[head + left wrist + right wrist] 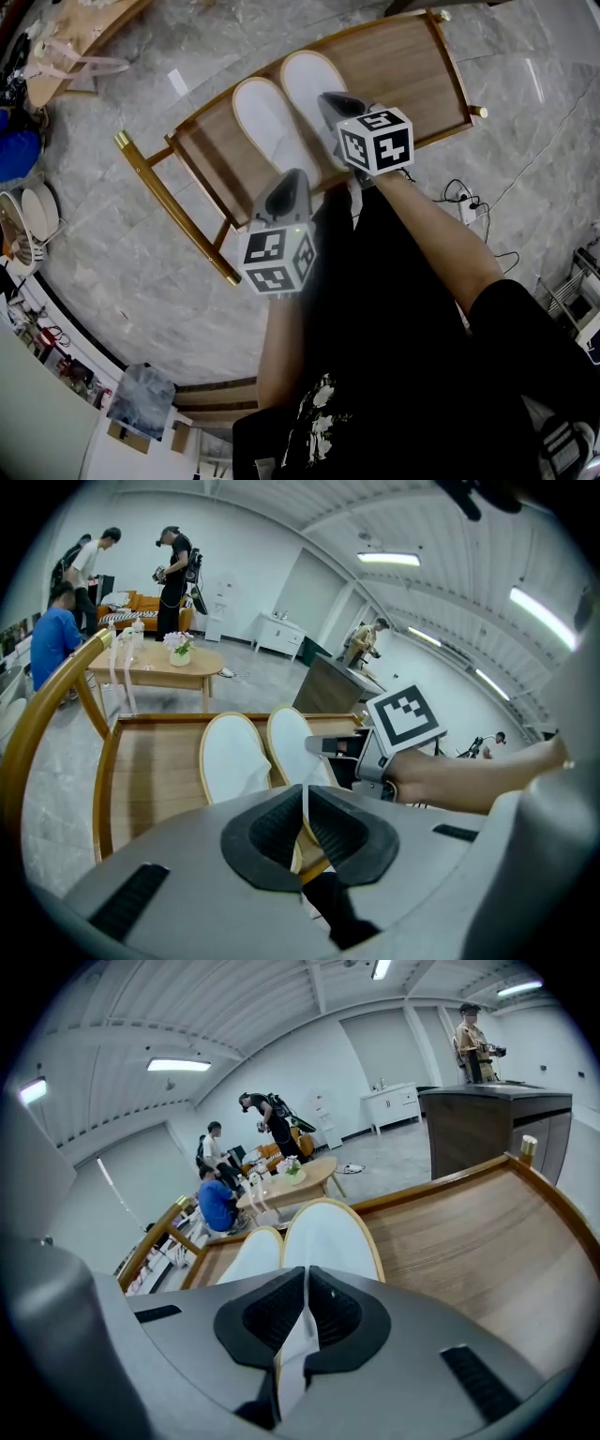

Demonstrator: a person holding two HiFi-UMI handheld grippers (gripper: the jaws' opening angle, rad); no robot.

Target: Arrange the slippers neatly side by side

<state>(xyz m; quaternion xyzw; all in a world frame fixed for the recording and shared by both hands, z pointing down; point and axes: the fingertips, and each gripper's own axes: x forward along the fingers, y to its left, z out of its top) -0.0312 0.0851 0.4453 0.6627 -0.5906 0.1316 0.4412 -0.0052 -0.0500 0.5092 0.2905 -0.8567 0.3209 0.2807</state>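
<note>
White left slipper and right slipper lie paired on the wooden surface. The left tool and right tool each clamp a heel. Placement looks nearly done; next, release cleanly.

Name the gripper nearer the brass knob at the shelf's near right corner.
Right. The right gripper grips the right slipper, left of the knob; the left gripper grips the left slipper, farther away.

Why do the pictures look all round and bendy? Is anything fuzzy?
Head view: the wide lens bows the wooden rack's straight rails. Left gripper view: dark round rim, bright ceiling lights, near jaws soft. Right gripper view: same curving, slippers sharp.
</note>
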